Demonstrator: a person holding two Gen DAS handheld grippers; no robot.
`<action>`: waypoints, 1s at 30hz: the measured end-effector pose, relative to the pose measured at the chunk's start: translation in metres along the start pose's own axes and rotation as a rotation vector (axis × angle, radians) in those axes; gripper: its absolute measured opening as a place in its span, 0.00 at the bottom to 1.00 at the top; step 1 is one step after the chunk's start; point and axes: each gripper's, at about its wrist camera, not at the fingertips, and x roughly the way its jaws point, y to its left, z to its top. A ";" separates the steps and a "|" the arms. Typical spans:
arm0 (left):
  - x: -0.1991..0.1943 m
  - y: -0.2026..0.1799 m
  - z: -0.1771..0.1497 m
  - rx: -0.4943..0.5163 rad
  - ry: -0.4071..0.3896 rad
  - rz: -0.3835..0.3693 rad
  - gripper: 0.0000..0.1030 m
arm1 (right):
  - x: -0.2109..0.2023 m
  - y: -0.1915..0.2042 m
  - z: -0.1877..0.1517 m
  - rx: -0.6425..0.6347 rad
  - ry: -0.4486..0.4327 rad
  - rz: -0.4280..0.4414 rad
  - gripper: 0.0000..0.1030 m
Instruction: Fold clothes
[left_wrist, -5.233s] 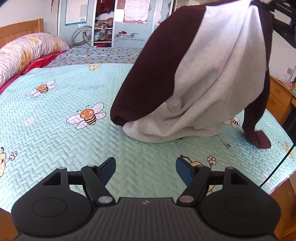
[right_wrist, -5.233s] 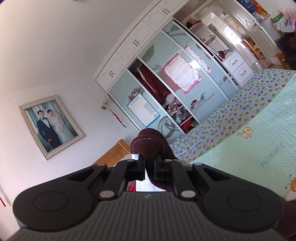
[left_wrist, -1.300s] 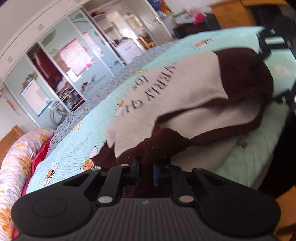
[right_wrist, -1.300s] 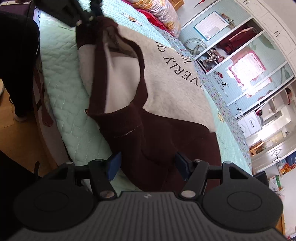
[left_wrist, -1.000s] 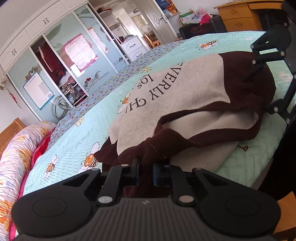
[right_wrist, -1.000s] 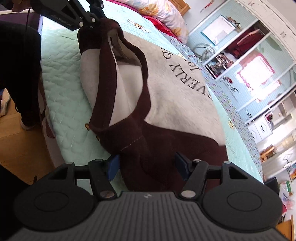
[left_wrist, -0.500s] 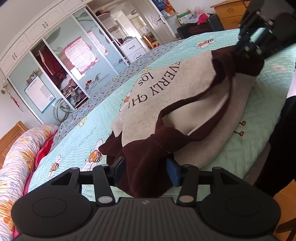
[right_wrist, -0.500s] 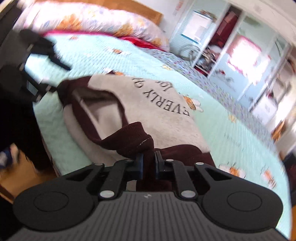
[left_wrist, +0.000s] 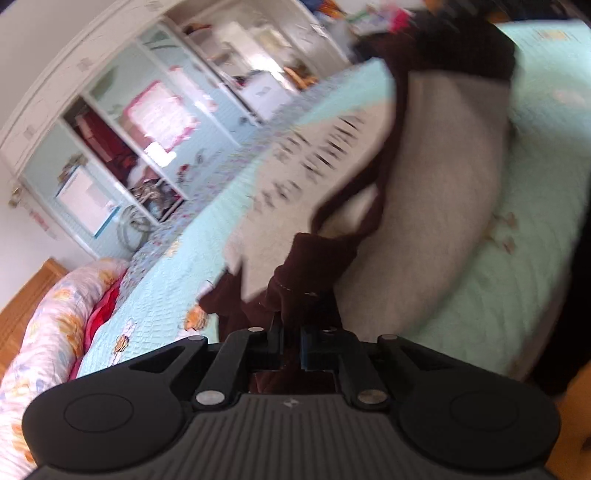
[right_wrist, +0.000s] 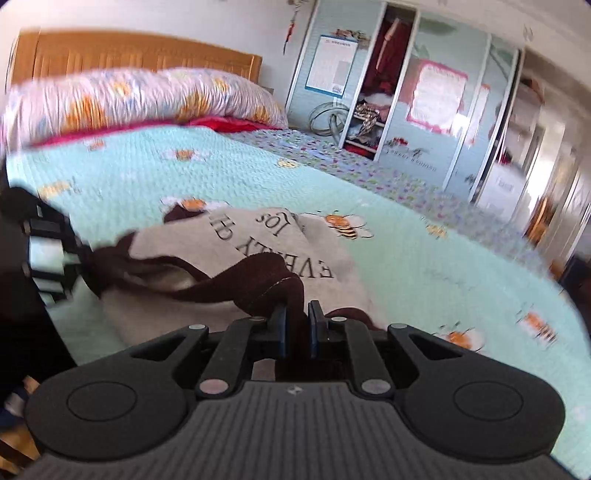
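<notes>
Both my tongs are clamped on the hem of the grey fleece sweatshirt with dark maroon trim and black lettering (right_wrist: 258, 251). My left gripper (left_wrist: 291, 341) re-gripped: half a second ago its jaws stood apart around the maroon band, now they are pinched tight on that band at lower centre of the left view, fabric bunched up over the fingers. My right gripper (right_wrist: 295, 325) was wide over the maroon fabric a second ago; now it is clenched on the maroon ribbed hem, lower centre of the right view, stitching line visible just above the blue pads (right_wrist: 281, 328).

The sweatshirt lies on the pale green quilted bedspread with bee prints (right_wrist: 424, 266), lettering side up, the body running away from me toward the upper right in the left view. In the right view the left gripper shows as a dark blur at the left edge, hem stretched between the two. The near edge now sits higher off the quilt than a second ago; both views are motion-blurred.

Meaning: both bottom corners look secured, so I judge the fold proper can start, carrying the hem up toward the lettering. Risk: the thick band slipping out of one pinch mid-swing.

Floral bolster pillow (right_wrist: 147, 96) and wardrobe with sliding doors (right_wrist: 406, 92) sit behind, not involved.
</notes>
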 end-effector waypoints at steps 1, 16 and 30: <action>-0.001 0.009 0.011 -0.018 -0.029 0.035 0.07 | 0.002 0.004 -0.001 -0.029 0.002 -0.032 0.13; -0.076 0.186 0.209 -0.178 -0.468 0.494 0.07 | -0.047 -0.075 0.190 -0.232 -0.515 -0.415 0.09; 0.103 0.236 0.293 0.018 -0.337 0.488 0.12 | 0.052 -0.162 0.268 -0.156 -0.482 -0.425 0.09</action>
